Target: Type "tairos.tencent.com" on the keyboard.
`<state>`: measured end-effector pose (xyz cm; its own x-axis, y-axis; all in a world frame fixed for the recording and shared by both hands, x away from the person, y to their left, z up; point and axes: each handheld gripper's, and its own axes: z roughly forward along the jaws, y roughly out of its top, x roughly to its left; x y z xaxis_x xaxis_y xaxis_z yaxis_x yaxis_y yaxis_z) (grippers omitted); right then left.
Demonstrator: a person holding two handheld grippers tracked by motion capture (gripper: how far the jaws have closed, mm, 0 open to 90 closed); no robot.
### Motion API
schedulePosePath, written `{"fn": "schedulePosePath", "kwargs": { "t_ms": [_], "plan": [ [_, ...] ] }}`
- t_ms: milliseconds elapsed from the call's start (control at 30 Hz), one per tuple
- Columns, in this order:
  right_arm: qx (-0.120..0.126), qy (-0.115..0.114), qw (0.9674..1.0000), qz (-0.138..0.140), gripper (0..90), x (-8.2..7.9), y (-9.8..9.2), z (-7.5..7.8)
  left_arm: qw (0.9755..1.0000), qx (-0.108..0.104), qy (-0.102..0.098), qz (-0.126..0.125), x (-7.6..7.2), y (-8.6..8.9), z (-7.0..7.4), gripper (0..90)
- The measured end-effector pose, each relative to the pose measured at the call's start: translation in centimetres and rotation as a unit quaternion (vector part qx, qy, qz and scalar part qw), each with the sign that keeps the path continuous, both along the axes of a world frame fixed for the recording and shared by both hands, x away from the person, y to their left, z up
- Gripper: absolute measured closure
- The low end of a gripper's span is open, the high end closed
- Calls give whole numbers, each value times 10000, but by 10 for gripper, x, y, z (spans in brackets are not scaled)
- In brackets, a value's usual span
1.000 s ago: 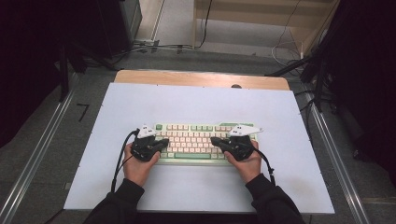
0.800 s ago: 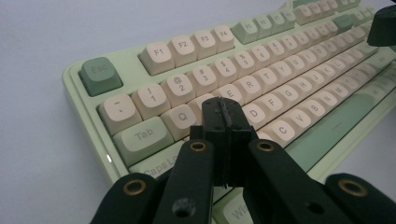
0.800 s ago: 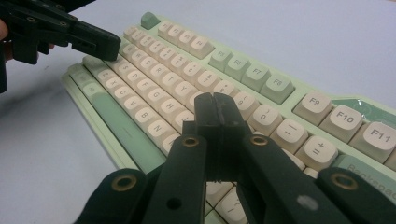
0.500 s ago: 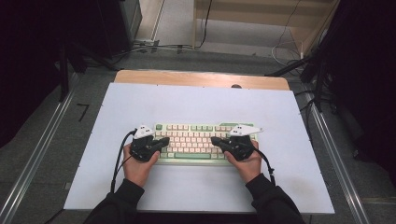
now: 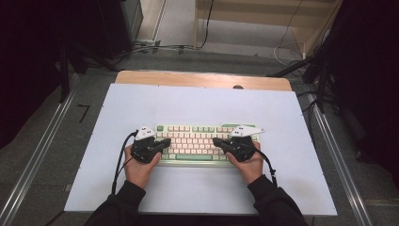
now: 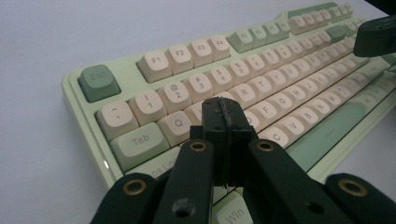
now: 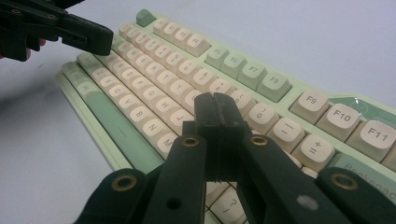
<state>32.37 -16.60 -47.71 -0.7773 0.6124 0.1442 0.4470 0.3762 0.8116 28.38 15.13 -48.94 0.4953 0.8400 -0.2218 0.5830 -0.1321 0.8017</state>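
A pale green keyboard [image 5: 197, 141] with cream keys lies near the front middle of the white table [image 5: 202, 103]. My left gripper [image 5: 167, 141] hovers over its left end, jaws shut with nothing between them. In the left gripper view the shut tips [image 6: 223, 112] hang above the keys [image 6: 261, 93] around the W and E. My right gripper [image 5: 216, 141] sits over the right half, also shut and empty. In the right gripper view its tips [image 7: 215, 105] hang over the keys [image 7: 154, 70] near the 9 and O, and the left gripper [image 7: 100, 39] shows farther off.
Bare white table surface surrounds the keyboard on all sides. A wooden strip [image 5: 202, 79] runs along the table's far edge. Metal rails [image 5: 42, 150] flank the table, and cables [image 5: 155, 47] lie on the floor beyond it.
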Motion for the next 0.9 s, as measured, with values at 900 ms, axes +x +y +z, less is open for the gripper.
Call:
{"fn": "schedulePosePath", "kwargs": {
  "t_ms": [900],
  "plan": [
    [-200, -20, 9998, -98, 881, 9, 19, -5, 10000, 6, -33, 68, -2, 1, 0, 900]
  ]
}}
